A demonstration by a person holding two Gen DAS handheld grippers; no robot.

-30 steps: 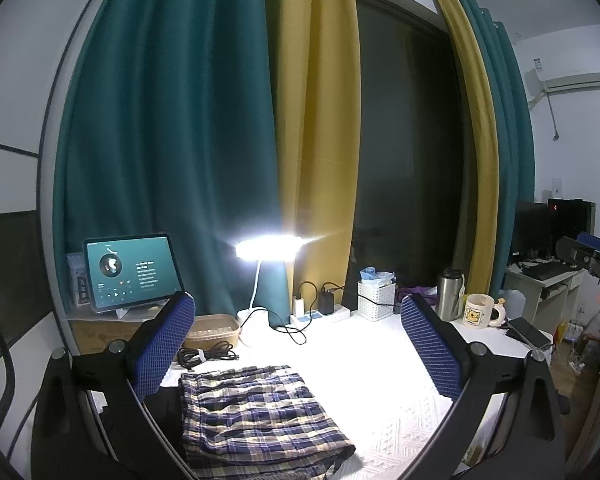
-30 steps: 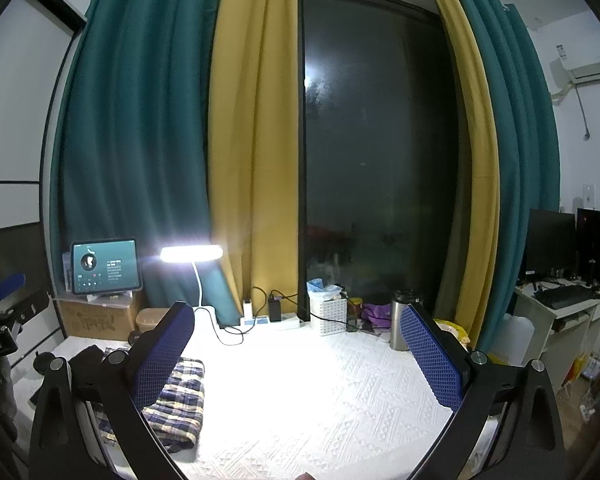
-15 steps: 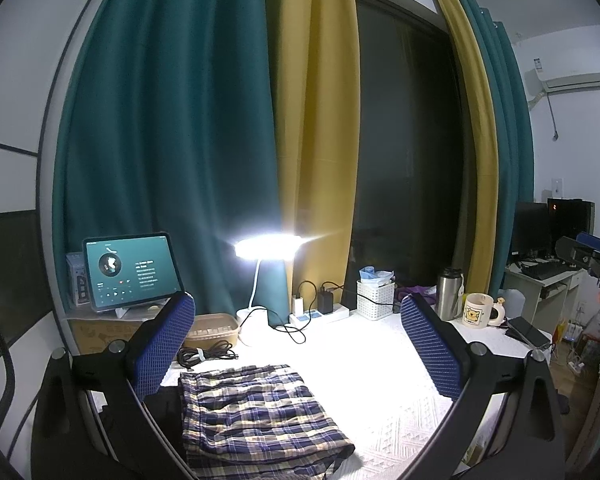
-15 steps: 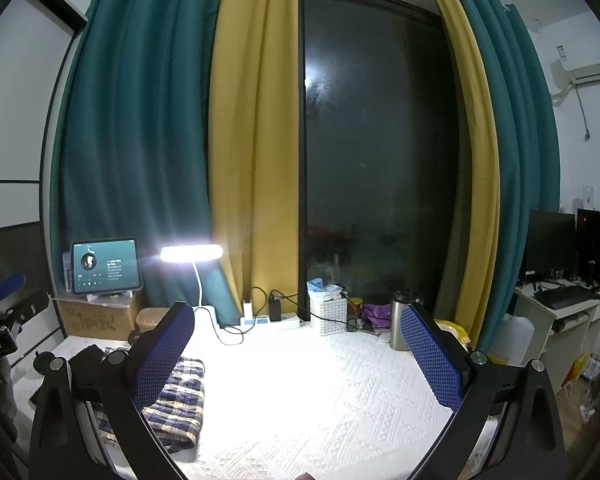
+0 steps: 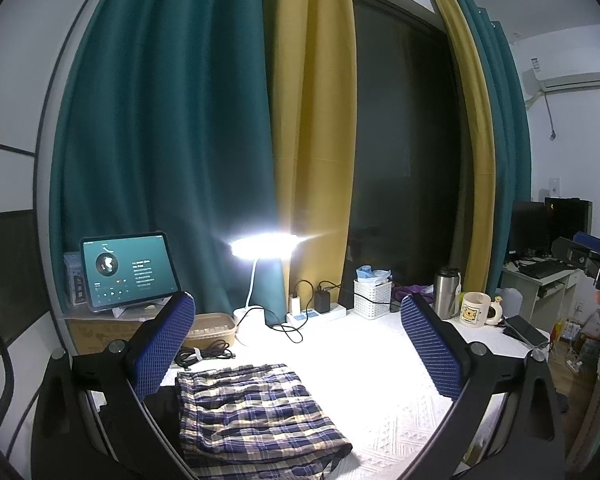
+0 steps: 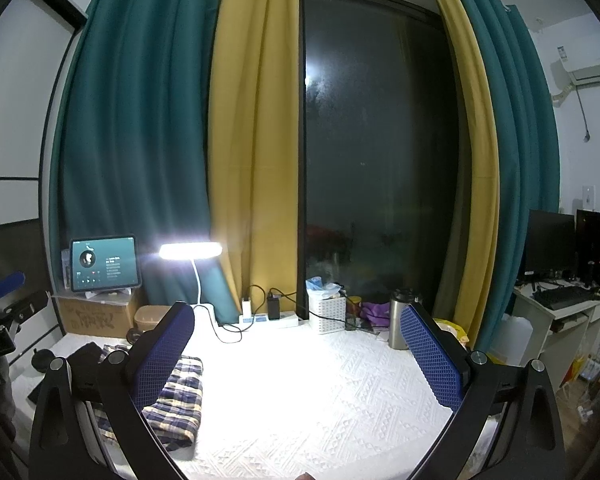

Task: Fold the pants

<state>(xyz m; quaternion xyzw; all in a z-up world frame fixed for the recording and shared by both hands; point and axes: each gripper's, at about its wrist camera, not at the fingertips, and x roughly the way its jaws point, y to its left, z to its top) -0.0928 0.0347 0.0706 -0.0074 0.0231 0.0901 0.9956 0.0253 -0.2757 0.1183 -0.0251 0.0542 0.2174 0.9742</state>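
Two open tongs held above a white bench with folded plaid pants.

The left tongs [image 5: 300, 354] and right tongs [image 6: 298, 354] both have their blue-padded fingers spread wide apart, gripping nothing and raised clear of the surface. The plaid pants [image 5: 252, 412] lie folded into a compact rectangle on the white textured bench [image 5: 380, 380], toward its left side, below the left tongs. Behind them stand a lit desk lamp [image 5: 262, 246], a tablet [image 5: 128, 272], a white basket [image 5: 372, 298], a steel flask [image 5: 446, 292] and a mug [image 5: 476, 310].
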